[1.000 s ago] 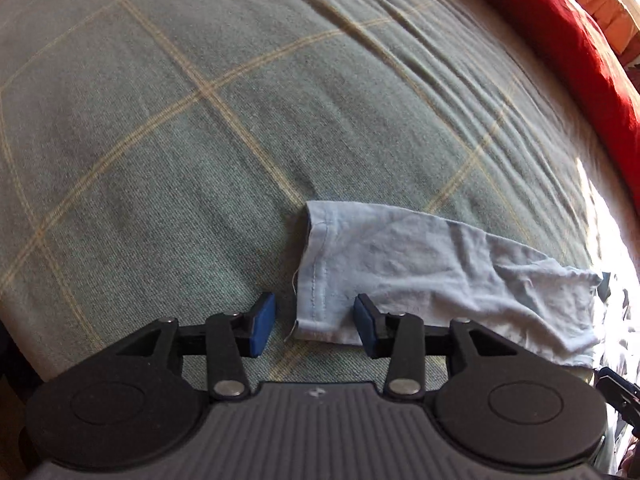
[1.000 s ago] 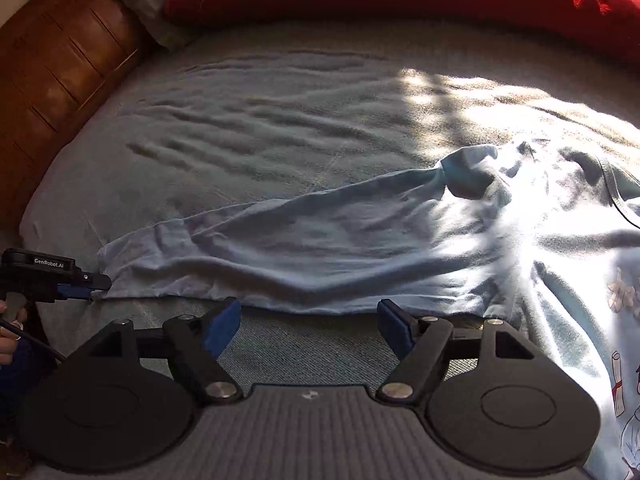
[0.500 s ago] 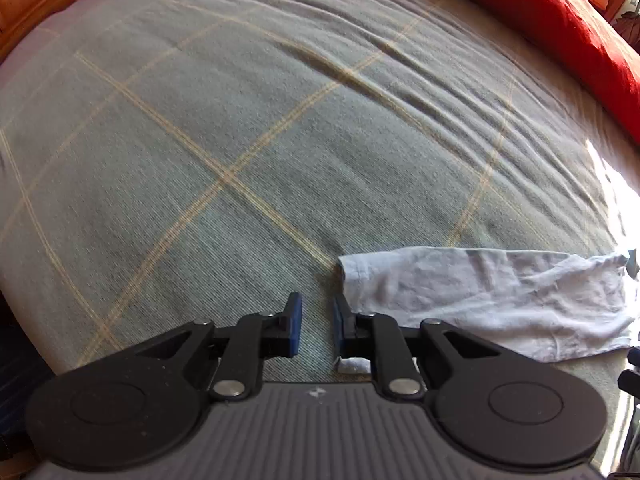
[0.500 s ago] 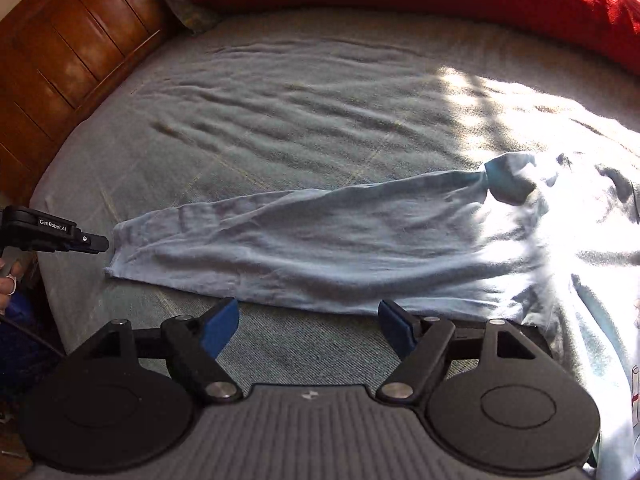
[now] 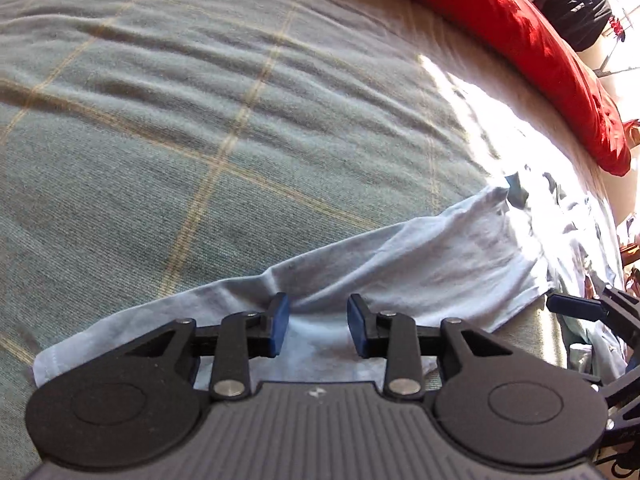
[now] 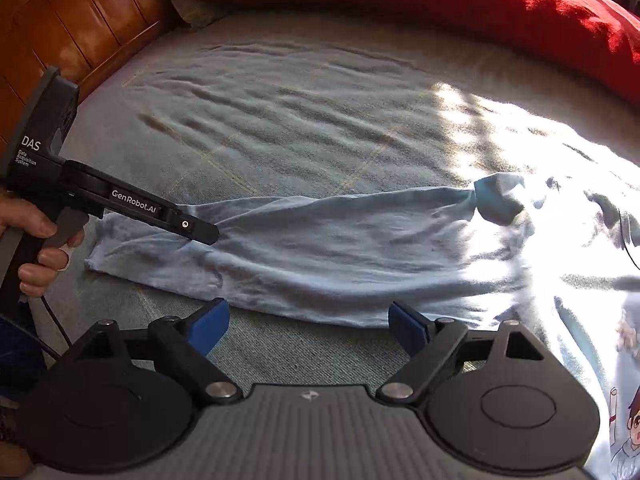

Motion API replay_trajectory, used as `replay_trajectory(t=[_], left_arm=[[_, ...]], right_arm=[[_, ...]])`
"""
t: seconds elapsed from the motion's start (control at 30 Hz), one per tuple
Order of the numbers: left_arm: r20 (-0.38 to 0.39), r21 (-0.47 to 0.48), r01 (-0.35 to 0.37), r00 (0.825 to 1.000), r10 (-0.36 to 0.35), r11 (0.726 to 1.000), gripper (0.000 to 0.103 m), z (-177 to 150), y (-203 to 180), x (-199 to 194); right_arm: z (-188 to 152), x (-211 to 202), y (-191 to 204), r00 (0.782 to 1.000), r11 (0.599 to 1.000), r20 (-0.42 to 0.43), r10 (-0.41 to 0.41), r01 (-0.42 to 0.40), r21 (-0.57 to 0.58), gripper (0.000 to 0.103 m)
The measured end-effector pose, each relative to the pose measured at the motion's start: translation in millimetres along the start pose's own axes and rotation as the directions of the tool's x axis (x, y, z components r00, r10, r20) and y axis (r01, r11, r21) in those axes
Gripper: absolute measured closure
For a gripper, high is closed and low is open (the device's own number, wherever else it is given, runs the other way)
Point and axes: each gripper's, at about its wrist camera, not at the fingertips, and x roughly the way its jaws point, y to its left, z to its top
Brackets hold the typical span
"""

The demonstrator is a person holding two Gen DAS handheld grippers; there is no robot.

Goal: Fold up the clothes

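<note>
A light blue long-sleeved shirt (image 6: 580, 280) lies on the bed, its sleeve (image 6: 340, 248) stretched flat to the left. My left gripper (image 5: 316, 312) hovers over the middle of the sleeve (image 5: 400, 272). Its jaws are opening, with the cloth lying under the gap and not pinched. In the right wrist view the left gripper's tip (image 6: 208, 236) rests on the sleeve near the cuff end. My right gripper (image 6: 310, 320) is open and still widening at the sleeve's near edge, with only bed cover between its pads.
The grey-green checked bed cover (image 5: 200, 120) is wrinkled. A red pillow (image 6: 440, 0) lies along the far side, and a wooden headboard (image 6: 60, 20) stands at the left. Bright sun washes out the shirt's body, which bears a cartoon print (image 6: 632, 420). A hand (image 6: 36, 240) holds the left gripper's handle.
The left gripper narrowed at the cuff, then slid along the sleeve toward the shirt's body and opened again. The sleeve now lies straighter. The right jaws widened a little.
</note>
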Motion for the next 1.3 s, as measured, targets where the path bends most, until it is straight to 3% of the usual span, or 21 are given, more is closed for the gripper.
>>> replay_trajectory(t=[0.07,0.2,0.23,0.3,0.33,0.4,0.43,0.6,0.7,0.73,0.8,0.9,1.0,1.1,1.23,1.27,1.3], left_arm=[[0.017,0.030,-0.088,0.996,0.087,0.996,0.070,1,2,-8],[0.018,0.074,-0.072,0.997,0.071,0.995,0.068,18,-5,-19],[0.025,0.091,-0.051,0.998,0.049,0.995,0.067,26,-13,-20],[0.032,0.139,0.019,0.999,-0.023,0.990,0.065,46,-33,-18],[0.033,0.169,0.058,0.997,-0.064,0.984,0.062,56,-46,-16],[0.022,0.234,0.145,0.988,-0.154,0.961,0.057,77,-77,-2],[0.003,0.253,0.191,0.980,-0.198,0.948,0.057,87,-92,6],[-0.154,0.322,0.420,0.908,-0.391,0.848,0.057,114,-167,57],[-0.263,0.355,0.508,0.860,-0.437,0.785,0.057,116,-202,91],[-0.287,0.356,0.513,0.856,-0.431,0.781,0.056,115,-209,101],[-0.298,0.363,0.488,0.868,-0.397,0.794,0.056,114,-216,120],[-0.197,0.389,0.375,0.926,-0.322,0.841,0.057,123,-211,127],[-0.139,0.367,0.292,0.956,-0.258,0.883,0.058,138,-201,123],[-0.137,0.386,0.342,0.940,-0.313,0.857,0.058,142,-202,103],[-0.211,0.405,0.468,0.884,-0.417,0.786,0.050,129,-223,101],[-0.220,0.417,0.462,0.887,-0.406,0.783,0.050,125,-227,107],[-0.208,0.444,0.420,0.907,-0.365,0.791,0.049,121,-230,114]], right_arm=[[1,0,-10,0.998,0.998,0.015,-0.061,0.061,-0.011,0.012],[2,14,-39,0.986,0.986,0.045,-0.163,0.161,0.040,0.010],[1,25,-47,0.983,0.982,0.030,-0.184,0.182,0.058,0.010],[1,47,-50,0.989,0.986,-0.028,-0.145,0.147,0.083,0.009],[2,51,-43,0.991,0.989,-0.034,-0.131,0.133,0.069,0.000],[5,51,-23,0.999,0.999,-0.021,-0.044,0.043,-0.021,0.000],[4,51,-11,1.000,0.997,-0.020,0.005,-0.007,-0.075,0.000],[-10,68,7,0.994,0.985,-0.029,-0.104,0.099,-0.142,0.000],[-12,69,8,0.993,0.986,-0.014,-0.120,0.117,-0.116,0.000],[-12,69,8,0.993,0.985,-0.013,-0.121,0.118,-0.123,0.000],[-12,67,7,0.994,0.985,-0.009,-0.112,0.110,-0.130,0.000],[-14,57,1,0.997,0.990,0.013,-0.077,0.078,-0.114,0.000],[-19,42,-5,0.998,0.994,0.022,-0.066,0.068,-0.091,0.000],[-24,25,-13,0.994,0.994,0.046,-0.100,0.102,-0.050,0.000],[-21,12,-23,0.988,0.990,0.073,-0.137,0.135,0.026,0.000],[-22,11,-26,0.987,0.990,0.076,-0.139,0.136,0.037,0.000],[-22,11,-29,0.987,0.989,0.074,-0.140,0.136,0.053,0.000]])
